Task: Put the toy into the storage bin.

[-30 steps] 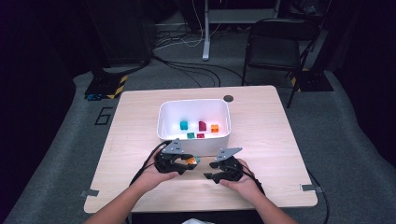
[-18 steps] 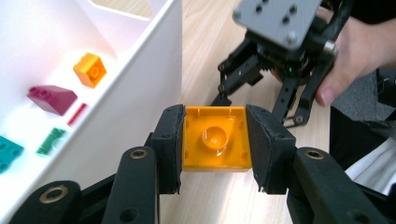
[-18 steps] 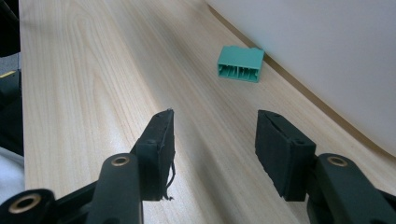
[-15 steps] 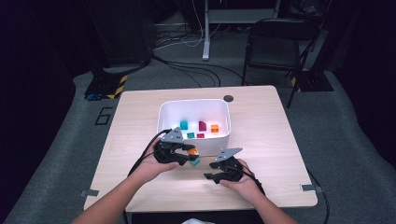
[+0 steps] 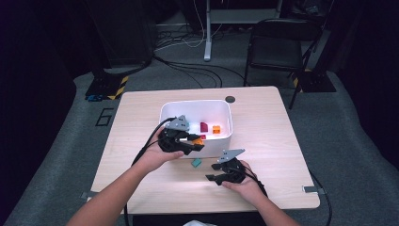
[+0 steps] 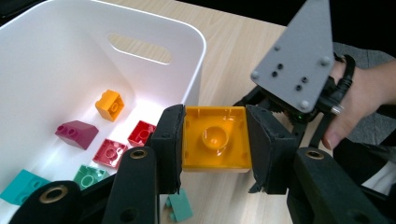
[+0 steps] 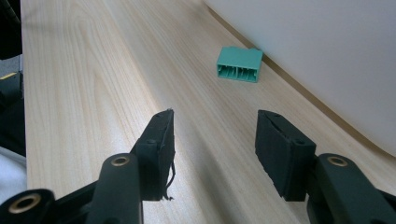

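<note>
Resting on the table point(image 5: 282, 141) nearest the person, the right gripper point(image 7: 215, 140) has its jaws wide apart with nothing between them. Just past it lies a green block point(image 7: 239, 64), maybe touching the white bin point(image 5: 221, 106). Farther on, the left gripper point(image 6: 215, 142) squeezes an orange block point(image 6: 215, 137) beside the bin's rim.

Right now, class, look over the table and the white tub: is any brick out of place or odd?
Yes. One green brick lies alone on the table, just outside the white tub where the other bricks sit. An orange brick is gripped in the left tongs at the tub's rim, not yet inside. Nothing looks damaged.
</note>
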Available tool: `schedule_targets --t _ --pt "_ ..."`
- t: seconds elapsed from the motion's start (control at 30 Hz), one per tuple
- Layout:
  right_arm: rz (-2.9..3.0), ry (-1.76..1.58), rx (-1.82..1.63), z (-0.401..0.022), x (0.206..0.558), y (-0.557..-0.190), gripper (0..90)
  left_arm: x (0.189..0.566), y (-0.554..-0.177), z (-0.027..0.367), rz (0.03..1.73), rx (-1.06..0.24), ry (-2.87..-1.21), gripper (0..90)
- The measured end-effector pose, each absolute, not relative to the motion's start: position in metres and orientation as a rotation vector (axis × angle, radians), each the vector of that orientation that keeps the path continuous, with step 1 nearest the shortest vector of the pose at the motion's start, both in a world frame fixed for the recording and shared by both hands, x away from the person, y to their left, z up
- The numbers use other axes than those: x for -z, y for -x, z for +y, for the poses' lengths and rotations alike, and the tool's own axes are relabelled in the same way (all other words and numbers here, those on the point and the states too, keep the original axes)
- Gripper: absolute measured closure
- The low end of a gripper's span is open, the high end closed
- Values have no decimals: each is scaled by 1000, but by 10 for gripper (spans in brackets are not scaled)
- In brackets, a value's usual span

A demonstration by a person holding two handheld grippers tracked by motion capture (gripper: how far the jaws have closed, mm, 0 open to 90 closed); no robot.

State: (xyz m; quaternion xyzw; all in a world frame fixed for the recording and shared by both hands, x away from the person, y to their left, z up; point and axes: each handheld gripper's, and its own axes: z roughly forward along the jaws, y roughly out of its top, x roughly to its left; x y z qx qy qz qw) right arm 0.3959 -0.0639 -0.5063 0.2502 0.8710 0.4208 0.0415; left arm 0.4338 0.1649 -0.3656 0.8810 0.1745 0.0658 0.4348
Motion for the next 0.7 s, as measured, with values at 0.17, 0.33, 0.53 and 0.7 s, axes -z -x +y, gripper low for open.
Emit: schedule_targets --t 0.17,0.33,0.53,0.7 --pt "2669 -764 -1288 -65 506 -396 469 361 -448 161 445 -186 -2181 584" --pt "2667 -774 -1291 -66 506 -396 468 356 -465 158 464 -196 -2173 584" --pt "2655 -770 -1295 -68 505 -397 468 352 -484 155 496 -206 -2172 584" --pt "2649 -775 -1299 -69 505 -397 468 352 -500 152 494 -216 -2170 584"
